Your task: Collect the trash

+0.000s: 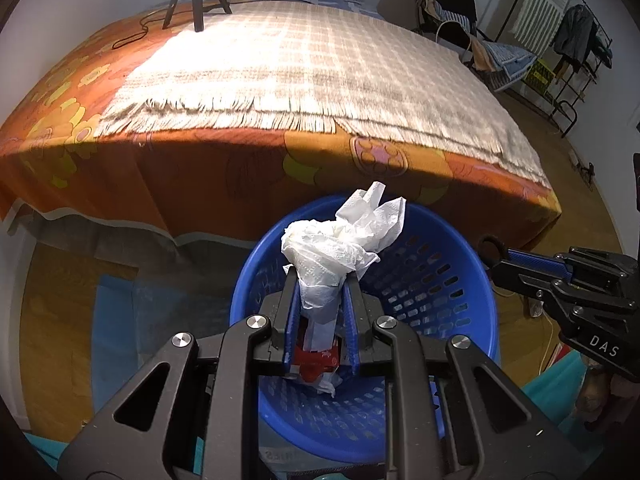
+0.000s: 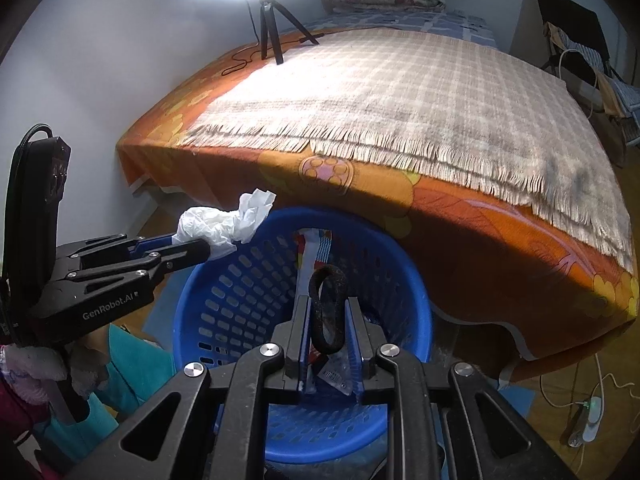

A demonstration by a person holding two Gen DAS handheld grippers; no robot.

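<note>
My left gripper point(image 1: 319, 280) is shut on a crumpled white tissue point(image 1: 340, 240) and holds it above the blue perforated basket point(image 1: 440, 280). It also shows in the right wrist view point(image 2: 208, 246), with the tissue point(image 2: 224, 226) over the basket's left rim. My right gripper point(image 2: 326, 308) is shut on a black hair tie point(image 2: 328, 312) above the basket point(image 2: 240, 292); it also shows in the left wrist view point(image 1: 494, 254) at the basket's right rim. Wrappers point(image 2: 314, 256) and red packaging point(image 1: 316, 364) lie inside the basket.
A bed with an orange floral sheet point(image 1: 200, 168) and a fringed checked blanket point(image 1: 300, 72) stands just behind the basket. A tripod point(image 2: 272, 24) stands on the bed. A clothes rack point(image 1: 568, 52) is at the far right. A white cable and plug point(image 2: 588, 412) lie on the wooden floor.
</note>
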